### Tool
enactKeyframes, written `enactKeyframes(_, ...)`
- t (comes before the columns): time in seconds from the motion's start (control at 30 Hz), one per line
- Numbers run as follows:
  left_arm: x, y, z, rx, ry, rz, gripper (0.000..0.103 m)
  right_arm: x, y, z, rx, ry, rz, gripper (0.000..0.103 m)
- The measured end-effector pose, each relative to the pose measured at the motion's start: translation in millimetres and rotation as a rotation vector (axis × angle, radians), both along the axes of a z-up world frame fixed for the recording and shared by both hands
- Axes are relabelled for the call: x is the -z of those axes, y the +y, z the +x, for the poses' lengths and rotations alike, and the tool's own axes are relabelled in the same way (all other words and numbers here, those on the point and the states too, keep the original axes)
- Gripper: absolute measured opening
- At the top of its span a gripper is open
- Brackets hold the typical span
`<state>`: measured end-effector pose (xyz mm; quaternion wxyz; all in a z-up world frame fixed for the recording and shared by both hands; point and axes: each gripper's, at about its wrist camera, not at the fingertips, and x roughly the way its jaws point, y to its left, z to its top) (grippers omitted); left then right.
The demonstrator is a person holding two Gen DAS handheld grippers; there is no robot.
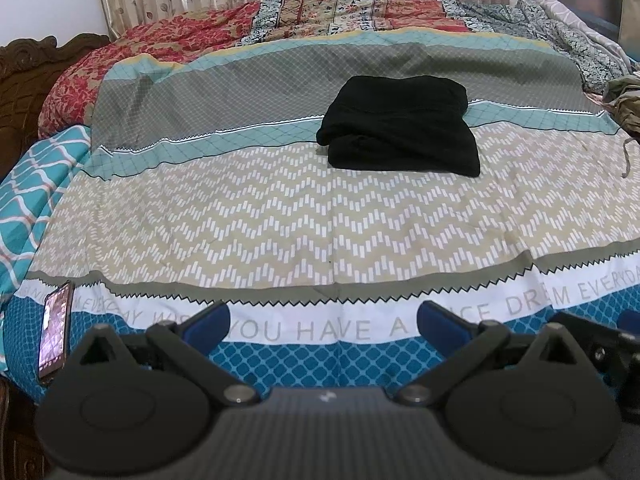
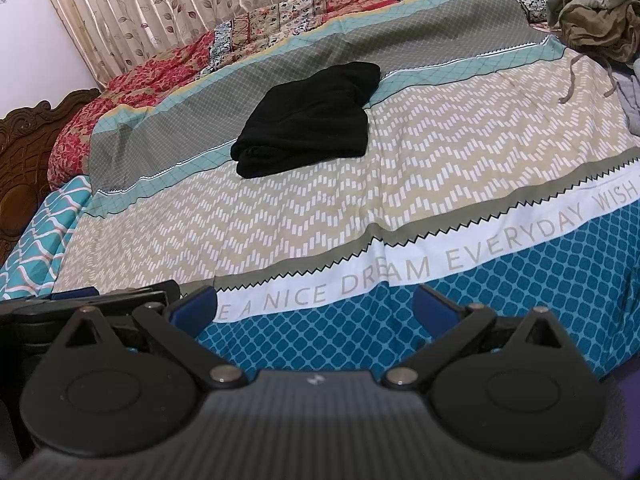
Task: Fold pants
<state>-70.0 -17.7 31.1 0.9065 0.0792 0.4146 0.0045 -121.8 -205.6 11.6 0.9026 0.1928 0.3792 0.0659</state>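
The black pants lie folded in a compact stack mid-bed on the patterned bedsheet, well apart from your grippers. Left gripper and right gripper hang spread and empty; only tidy the loose front edge if needed.

Bed under patterned sheet; folded black pants mid-sheet, phone at edge, crumpled olive clothes far corner

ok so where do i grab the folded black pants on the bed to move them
Judging by its pose, take the folded black fabric pants at the near left corner, where the stacked layers show as a rolled edge. Come in low from the front, along the patterned bedsheet, so one finger slides under all layers.
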Motion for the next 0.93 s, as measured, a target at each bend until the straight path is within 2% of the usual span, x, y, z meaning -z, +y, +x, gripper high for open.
enactKeyframes(0.93,-1.9,-0.1,-4.8,0.015,-0.025,0.025,0.103,0.2,-0.1,-0.5,0.0,0.0,0.001,0.103)
